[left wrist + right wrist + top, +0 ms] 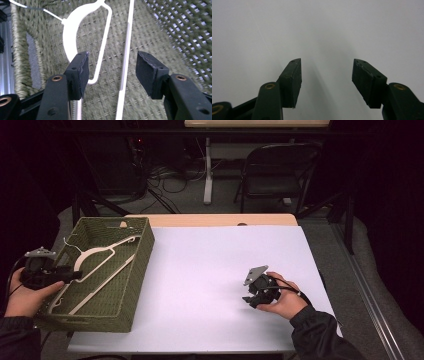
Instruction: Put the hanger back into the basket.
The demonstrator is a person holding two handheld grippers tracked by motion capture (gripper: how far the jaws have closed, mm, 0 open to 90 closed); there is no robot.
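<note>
A white table (210, 270) stands in a dark room, and at its left edge there is a green woven basket (142, 251) with a white hanger (102, 265) lying flat on its bottom. The left gripper (75, 275) is held over the near left rim of the basket, its jaws apart above the hanger's thin bar and clamping nothing. The right gripper (252, 301) rests low over the bare table at the right, well apart from the basket, with its jaws also apart and empty.
</note>
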